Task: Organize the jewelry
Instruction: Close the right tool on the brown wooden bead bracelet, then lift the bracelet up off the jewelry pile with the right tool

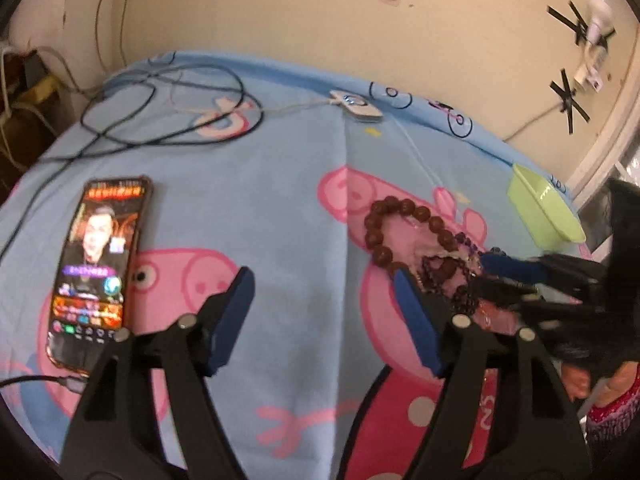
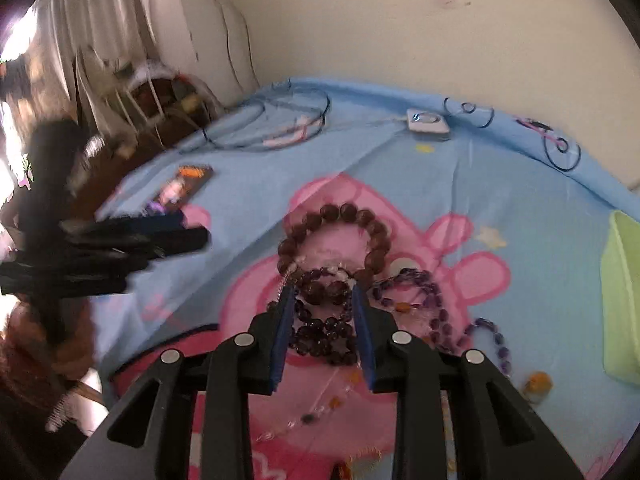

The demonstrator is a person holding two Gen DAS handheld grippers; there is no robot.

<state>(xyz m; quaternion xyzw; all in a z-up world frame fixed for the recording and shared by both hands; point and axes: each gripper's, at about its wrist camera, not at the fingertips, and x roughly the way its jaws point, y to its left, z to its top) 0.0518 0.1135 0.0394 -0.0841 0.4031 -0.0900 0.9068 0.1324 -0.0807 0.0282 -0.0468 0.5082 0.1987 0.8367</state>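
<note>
A heap of bead bracelets lies on the blue cartoon-print bedsheet (image 2: 520,184). A brown wooden-bead bracelet (image 2: 332,214) (image 1: 376,236) is farthest from me. A dark purple bracelet (image 2: 324,320) lies coiled just before it, and a lighter purple strand (image 2: 424,288) trails to the right. My right gripper (image 2: 322,292) points down over the heap, its blue pads against both sides of the dark purple bracelet. My left gripper (image 1: 323,280) hovers open over bare sheet left of the heap, with nothing between its fingers. In the right wrist view it is a blur (image 2: 192,232).
A light green tray (image 1: 540,212) (image 2: 620,300) sits at the sheet's right edge. A lit phone (image 1: 96,264) lies at the left, with looped cables (image 1: 160,112) and a white device (image 1: 356,106) near the wall. Small amber beads (image 2: 536,382) lie at the right.
</note>
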